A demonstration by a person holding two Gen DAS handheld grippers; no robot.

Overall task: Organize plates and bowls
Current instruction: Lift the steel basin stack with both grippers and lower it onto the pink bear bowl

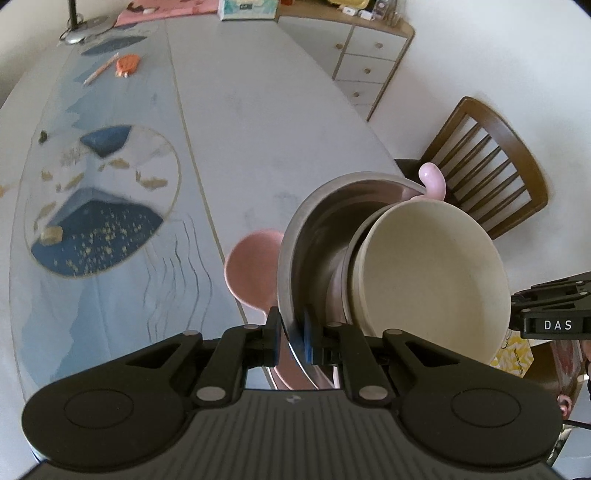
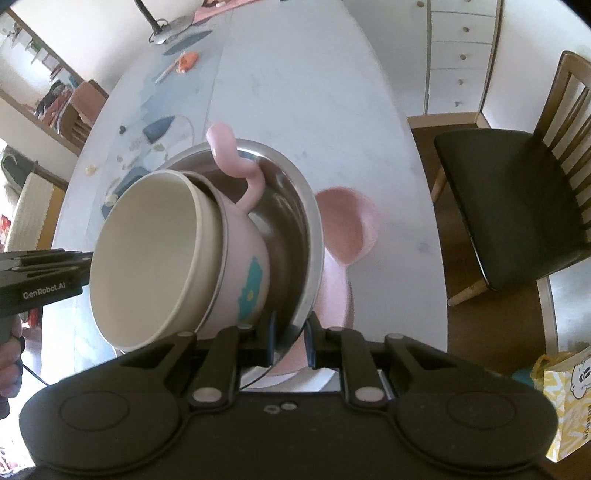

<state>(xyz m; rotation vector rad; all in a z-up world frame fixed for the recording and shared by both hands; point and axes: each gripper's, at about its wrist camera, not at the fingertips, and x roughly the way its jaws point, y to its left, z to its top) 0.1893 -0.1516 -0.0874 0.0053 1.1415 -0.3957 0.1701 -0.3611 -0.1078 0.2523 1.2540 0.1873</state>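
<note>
A steel bowl (image 1: 325,221) is held tilted above the table by both grippers. My left gripper (image 1: 291,334) is shut on its near rim. My right gripper (image 2: 291,338) is shut on the opposite rim of the steel bowl (image 2: 291,221). Inside it sits a pink cup with a curled handle (image 2: 236,166) and a teal flower, and a cream bowl (image 2: 147,258) is nested in the cup. The cream bowl also shows in the left wrist view (image 1: 432,280). Below lies a pink plate (image 2: 332,295) with a pink bowl (image 2: 347,225) on it.
The long grey table (image 1: 258,129) has a painted blue mat (image 1: 96,206) on the left, with an orange item (image 1: 127,64) and a lamp base (image 1: 85,29) at the far end. A wooden chair (image 2: 517,206) and a drawer cabinet (image 1: 369,62) stand to the right.
</note>
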